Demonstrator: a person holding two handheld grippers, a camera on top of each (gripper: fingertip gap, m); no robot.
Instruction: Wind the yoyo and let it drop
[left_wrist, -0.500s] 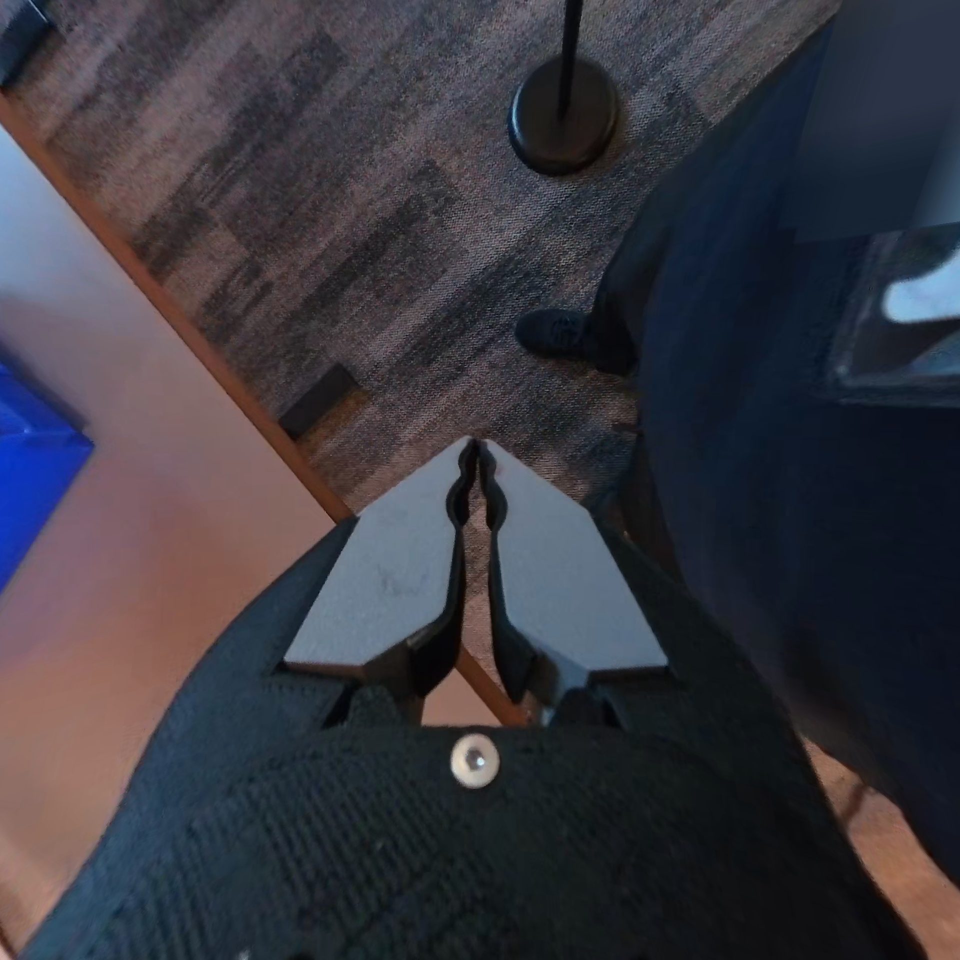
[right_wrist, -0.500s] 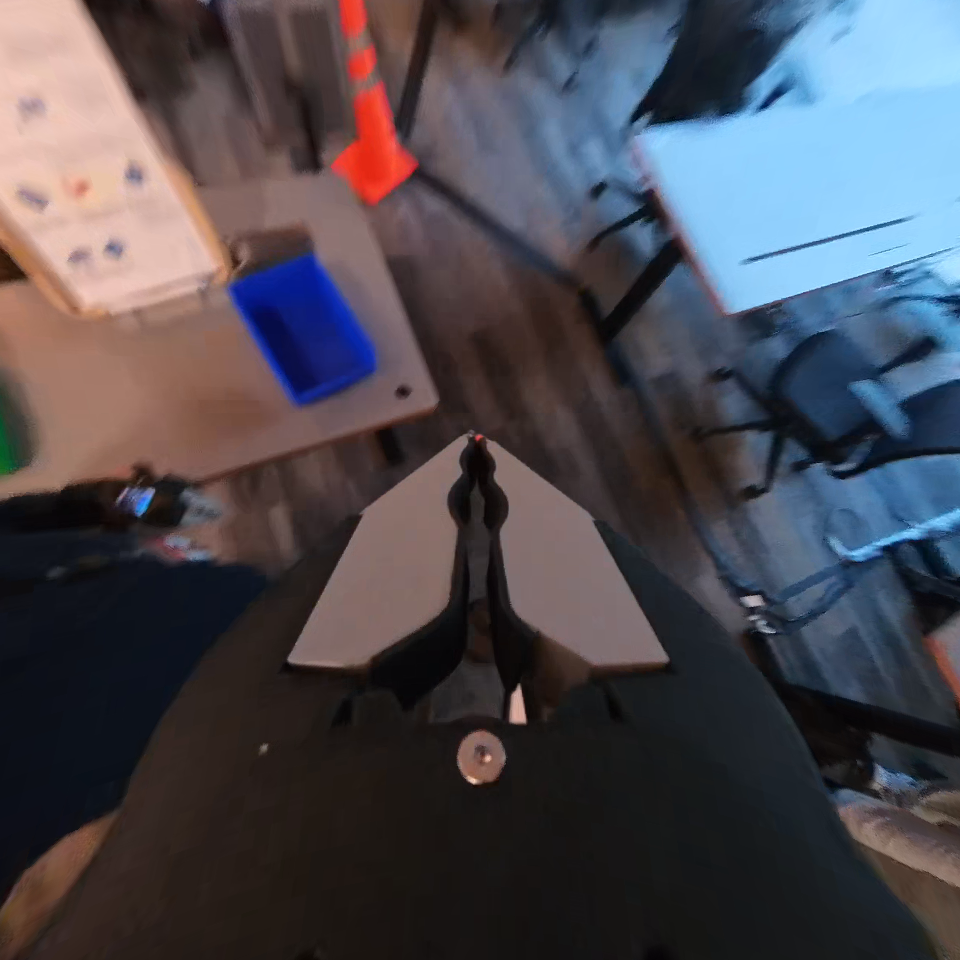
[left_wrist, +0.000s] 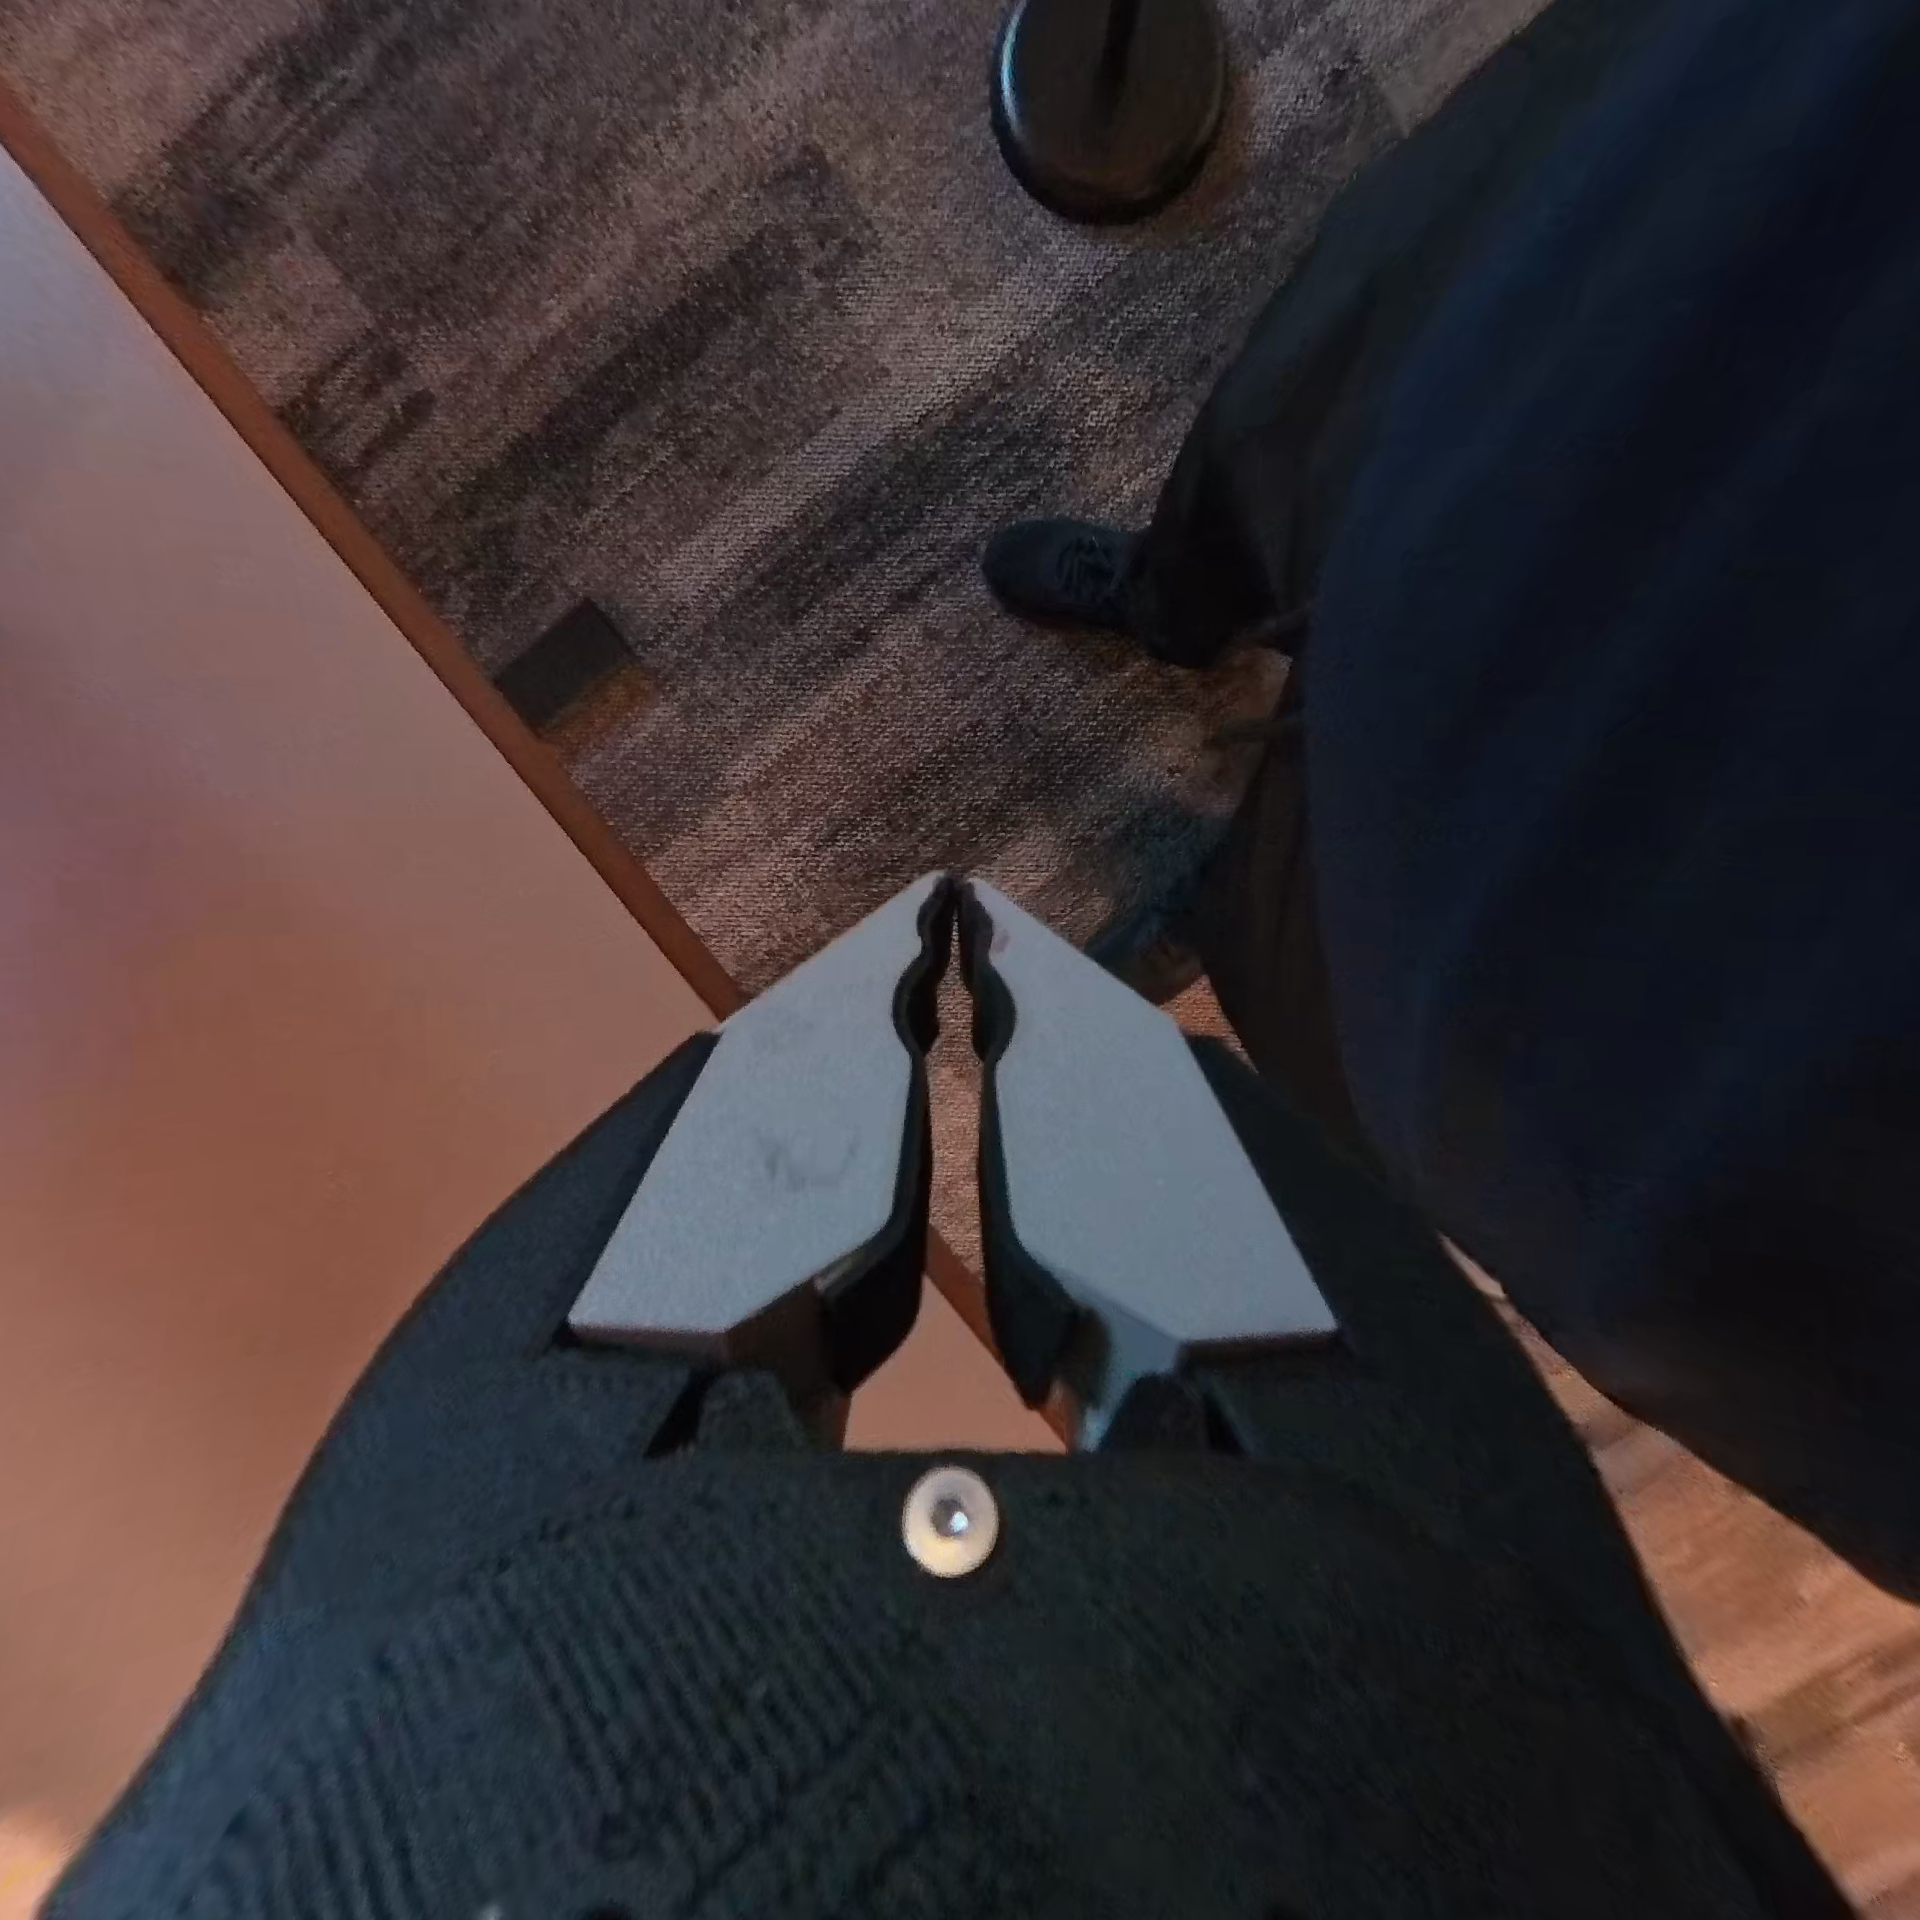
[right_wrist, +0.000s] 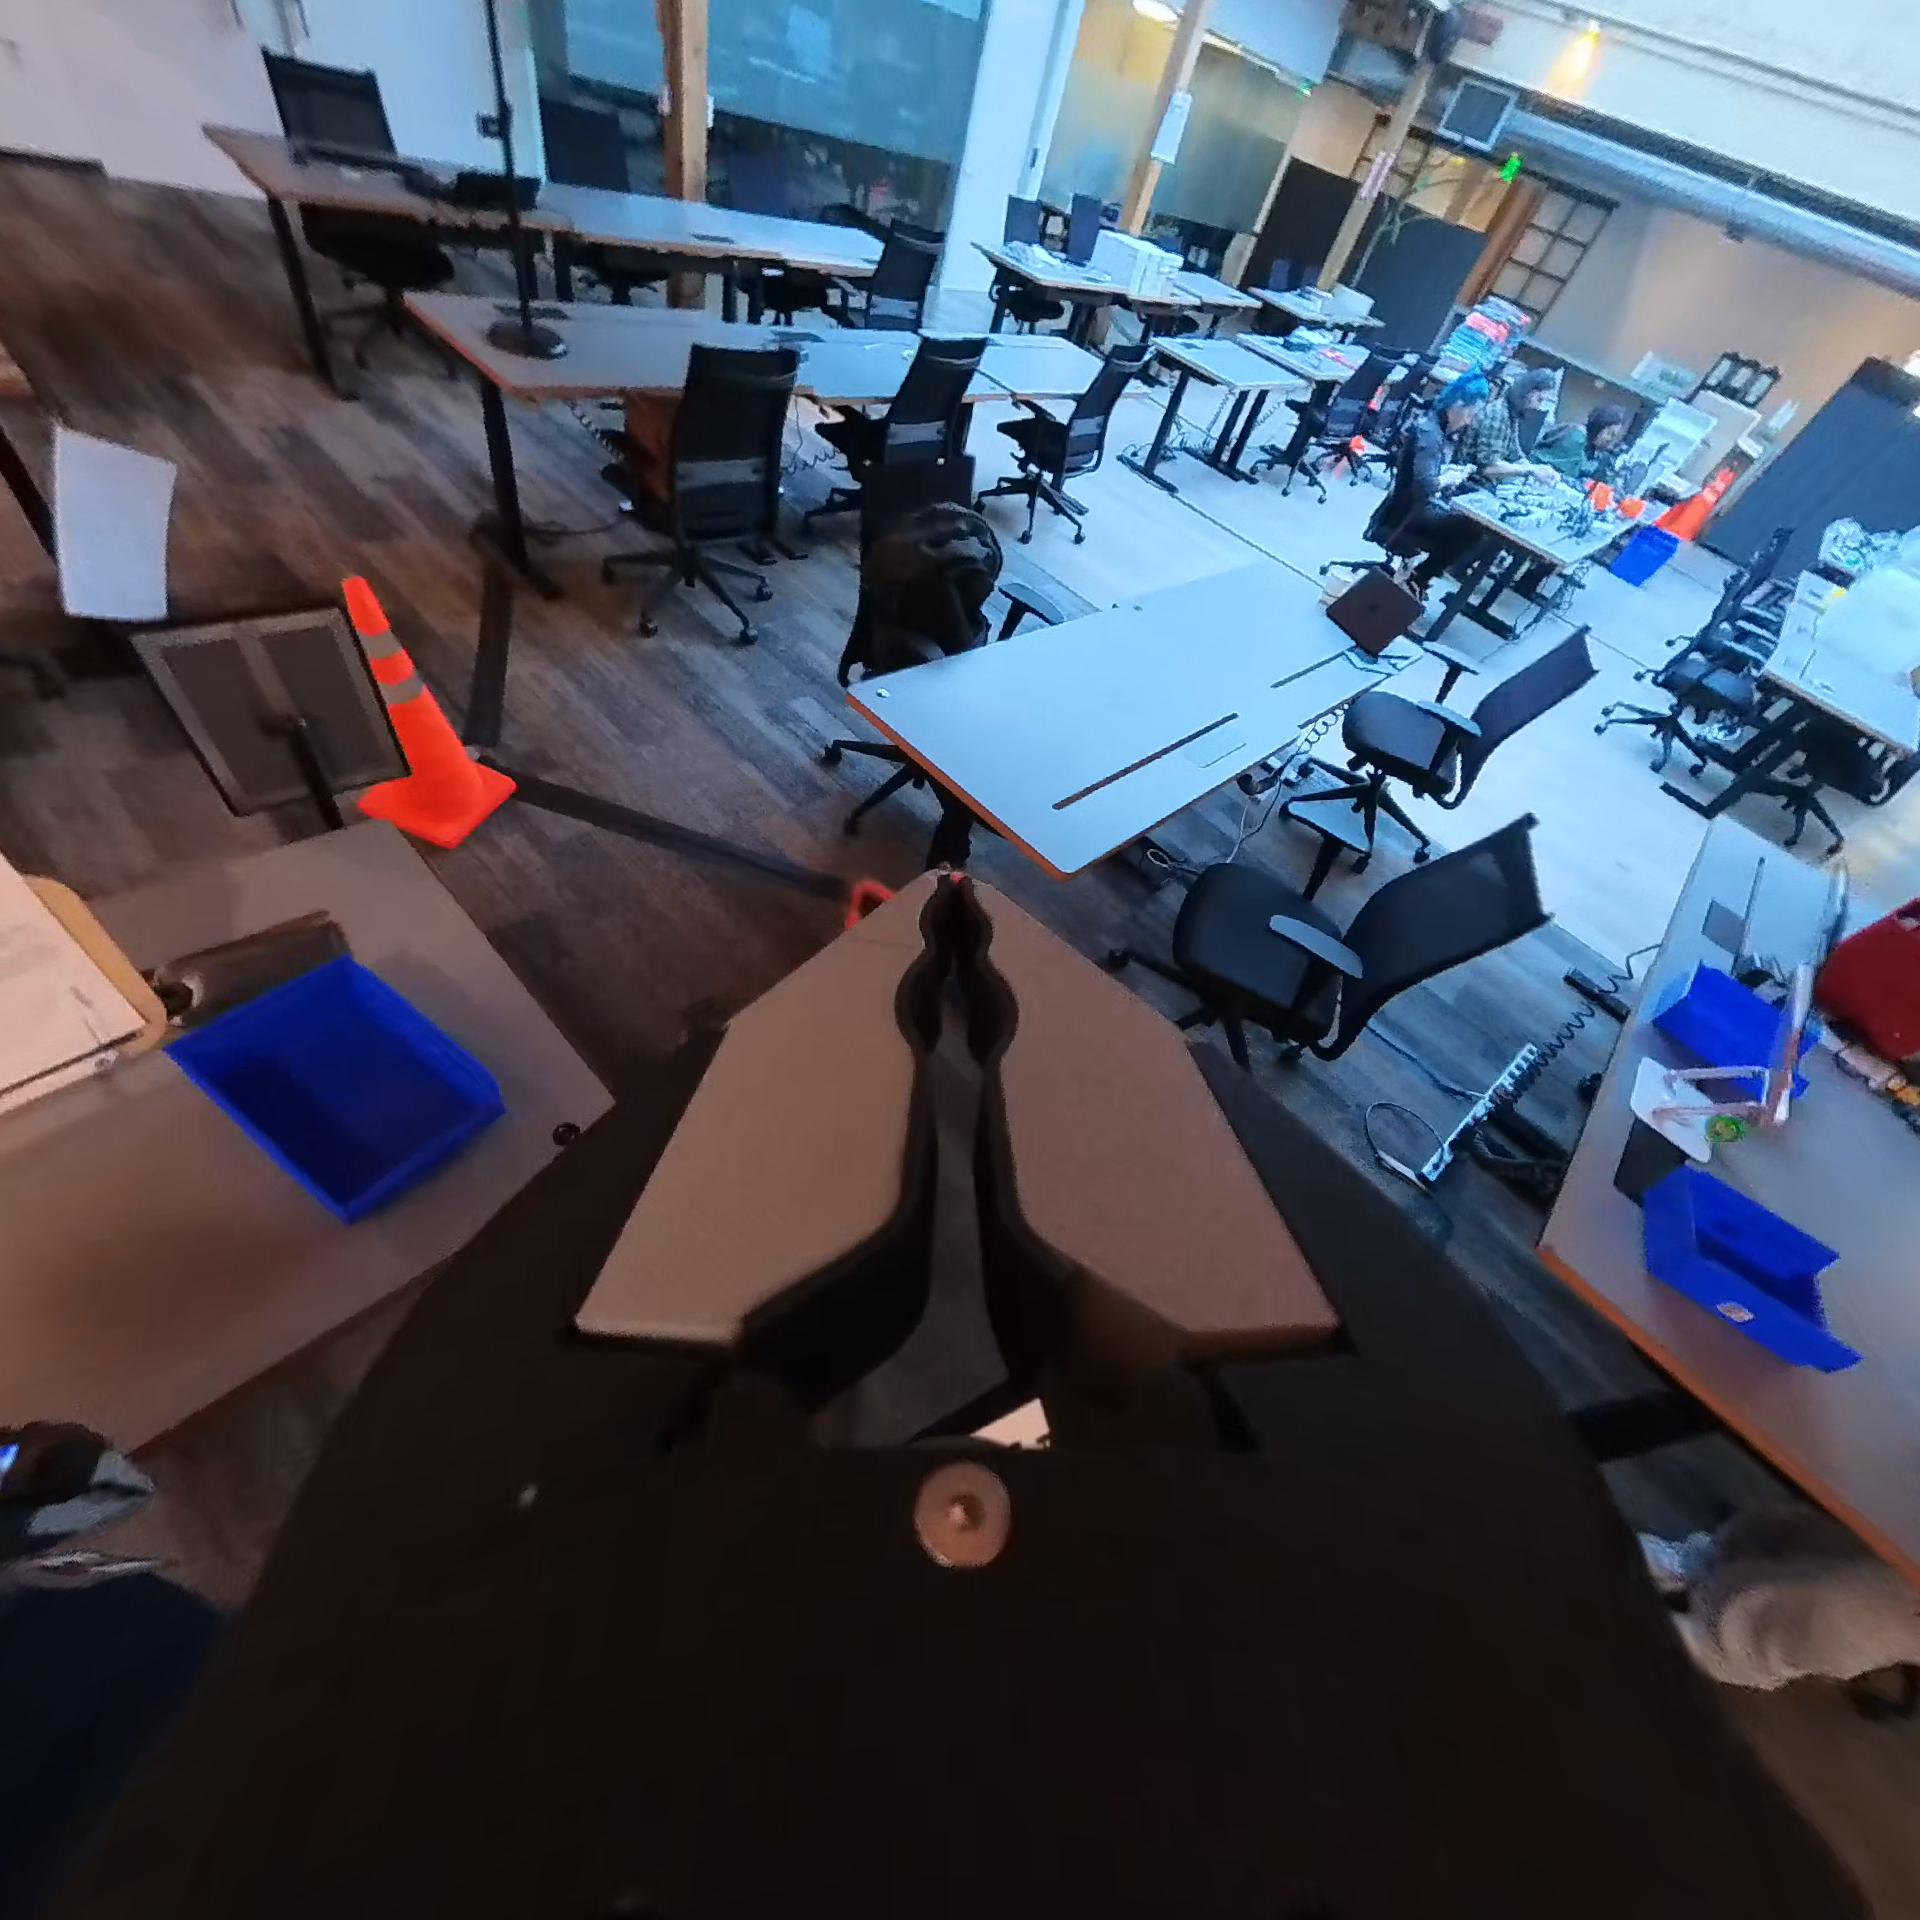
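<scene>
Fingers of the right gripper (right_wrist: 952, 883) pinch a red string (right_wrist: 952, 881) at their tips; left gripper (left_wrist: 954, 885) fingers are pressed together, bare.

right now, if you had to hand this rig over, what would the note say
Left gripper: shut, nothing visible in it, above the table edge and carpet.
Right gripper: shut, with a tiny red speck at the tips; cannot tell what it is.
Yoyo: not visible in either view.
Done and left: cannot be judged from here; find the yoyo first.
</scene>
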